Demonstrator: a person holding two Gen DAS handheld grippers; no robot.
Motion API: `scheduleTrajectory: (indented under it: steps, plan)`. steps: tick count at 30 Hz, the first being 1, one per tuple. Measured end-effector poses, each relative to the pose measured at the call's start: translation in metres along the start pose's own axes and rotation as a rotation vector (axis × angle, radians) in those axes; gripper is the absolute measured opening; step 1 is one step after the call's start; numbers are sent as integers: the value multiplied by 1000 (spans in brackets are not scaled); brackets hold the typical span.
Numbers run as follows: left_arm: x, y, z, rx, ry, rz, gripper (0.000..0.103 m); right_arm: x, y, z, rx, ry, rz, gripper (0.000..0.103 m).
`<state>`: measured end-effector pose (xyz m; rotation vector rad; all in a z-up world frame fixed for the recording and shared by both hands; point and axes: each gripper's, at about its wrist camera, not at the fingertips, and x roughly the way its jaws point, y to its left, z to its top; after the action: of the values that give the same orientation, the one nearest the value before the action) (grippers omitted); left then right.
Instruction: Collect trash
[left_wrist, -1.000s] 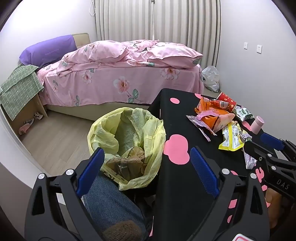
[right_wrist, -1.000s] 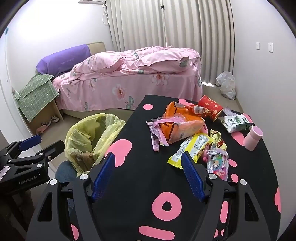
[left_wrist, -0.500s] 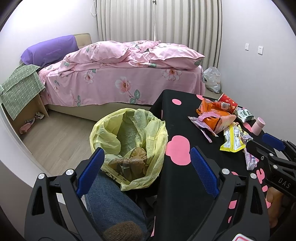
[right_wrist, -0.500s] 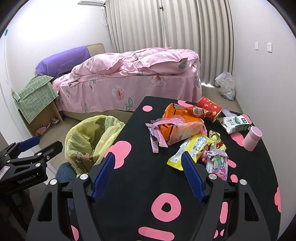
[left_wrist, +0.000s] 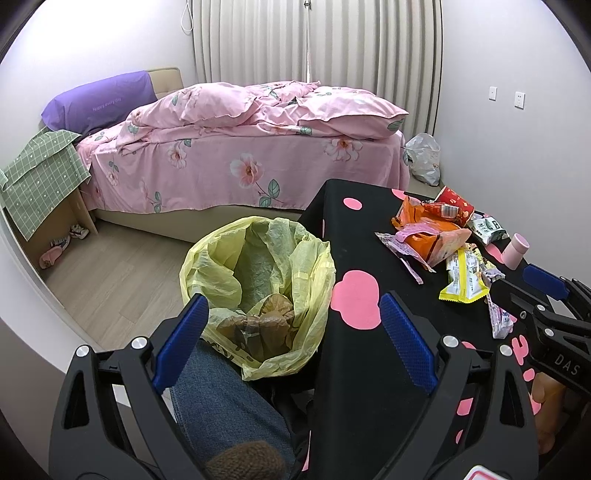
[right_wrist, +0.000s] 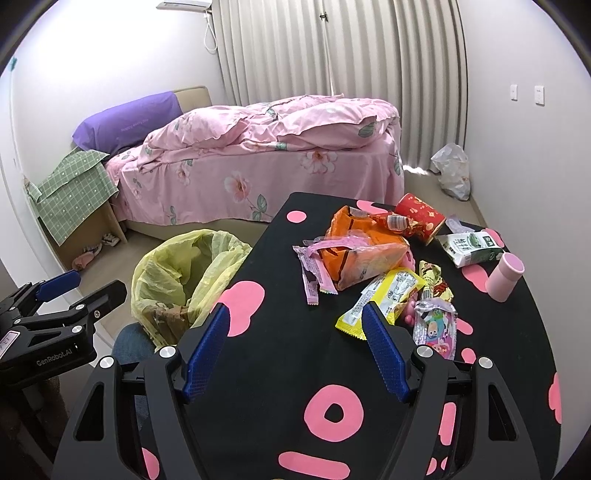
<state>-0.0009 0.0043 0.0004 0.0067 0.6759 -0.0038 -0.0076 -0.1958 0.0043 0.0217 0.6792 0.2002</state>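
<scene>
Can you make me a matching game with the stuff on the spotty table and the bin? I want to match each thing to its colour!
Things:
1. bin bag
2. little cup
3. long snack wrapper near the right claw
4. big crumpled packet in the middle of the pile

Colours:
A. orange
B. pink
C. pale yellow, see-through
D. bright yellow

Pairs: 1-C, 2-B, 3-D, 4-A
</scene>
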Motion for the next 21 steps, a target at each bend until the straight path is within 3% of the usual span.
scheduleTrajectory:
  steps: [21]
  plan:
    - [-1,1,0,0,0,-1,89,0,-2,0,0,0,-3,70]
